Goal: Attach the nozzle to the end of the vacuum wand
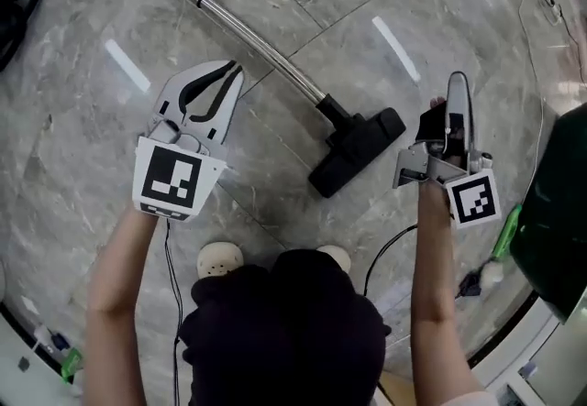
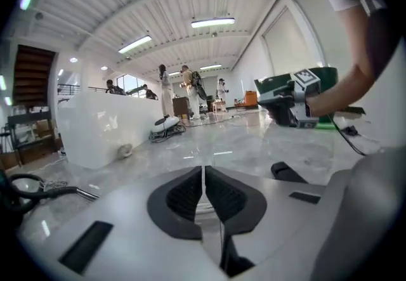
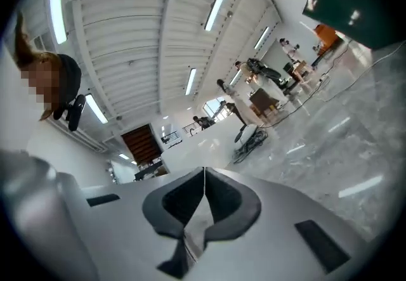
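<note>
I am looking past the left tongs (image 1: 231, 74) and the right tongs (image 1: 457, 83). Both are hanging above the grey marble floor (image 1: 83, 120) with their jaws pressed together on nothing. Between them the black plastic floor nozzle (image 1: 359, 149) is lying flat on the floor, sitting at the lower end of the long chrome vacuum wand (image 1: 248, 33); whether it is fully seated I cannot tell. I am judging the nozzle light, rigid and smooth, best taken at its narrow neck. The wand looks stiff and slippery, so I am planning a hold just above the joint.
</note>
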A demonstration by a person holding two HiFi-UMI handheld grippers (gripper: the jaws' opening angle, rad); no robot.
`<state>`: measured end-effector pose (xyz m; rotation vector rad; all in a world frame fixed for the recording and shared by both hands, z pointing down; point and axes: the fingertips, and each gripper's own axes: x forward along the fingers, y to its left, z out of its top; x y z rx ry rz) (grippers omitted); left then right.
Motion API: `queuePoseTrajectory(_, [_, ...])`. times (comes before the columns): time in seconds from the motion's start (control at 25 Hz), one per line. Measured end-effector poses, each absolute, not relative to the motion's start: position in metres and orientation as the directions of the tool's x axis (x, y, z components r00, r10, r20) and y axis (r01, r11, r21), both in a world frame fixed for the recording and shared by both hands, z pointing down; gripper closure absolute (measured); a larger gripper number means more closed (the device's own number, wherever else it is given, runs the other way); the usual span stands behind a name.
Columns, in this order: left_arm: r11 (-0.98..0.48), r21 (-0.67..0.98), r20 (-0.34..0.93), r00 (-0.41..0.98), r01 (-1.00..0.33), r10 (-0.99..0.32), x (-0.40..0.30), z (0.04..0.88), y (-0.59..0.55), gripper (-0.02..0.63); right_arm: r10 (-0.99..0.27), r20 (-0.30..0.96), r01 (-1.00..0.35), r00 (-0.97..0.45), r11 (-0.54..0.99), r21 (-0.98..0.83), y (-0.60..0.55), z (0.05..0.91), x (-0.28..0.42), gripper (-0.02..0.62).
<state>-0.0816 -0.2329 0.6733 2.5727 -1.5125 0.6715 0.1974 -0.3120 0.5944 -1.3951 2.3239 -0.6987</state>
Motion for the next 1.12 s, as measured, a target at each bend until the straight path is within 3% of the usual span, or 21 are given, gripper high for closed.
queuePoseTrajectory(0.08, [-0.484, -0.095, 0.372, 0.420, -0.870, -0.828, -0.080, 0.636, -0.233, 0.595, -0.907, -0.024, -0.759, -0.420, 0.366, -0.539, -0.303, 0.571, 0.198, 0.581])
queuePoseTrajectory(0.48, [-0.492, 0.055, 0.223, 0.491, -0.869, -0.842, -0.059, 0.404, -0.228, 0.597, -0.876, 0.055, -0.809, -0.479, 0.416, -0.416, -0.258, 0.392, 0.171, 0.581])
queuePoseTrajectory(0.68, [-0.489, 0.066, 0.239, 0.490, -0.870, -0.838, -0.057, 0.297, -0.206, 0.597, -0.864, 0.133, -0.821, -0.486, 0.399, -0.407, -0.235, 0.298, 0.171, 0.581])
queuePoseTrajectory(1.0, [-0.418, 0.271, 0.257, 0.484, -0.867, -0.836, -0.055, 0.124, -0.141, 0.597, -0.830, 0.223, -0.832, -0.511, 0.413, -0.370, -0.197, 0.135, 0.163, 0.581])
queuePoseTrajectory(1.12, [-0.386, 0.255, 0.255, 0.446, -0.887, -0.858, -0.056, 0.060, -0.120, 0.595, -0.806, 0.206, -0.797, -0.554, 0.442, -0.412, -0.173, 0.078, 0.156, 0.581])
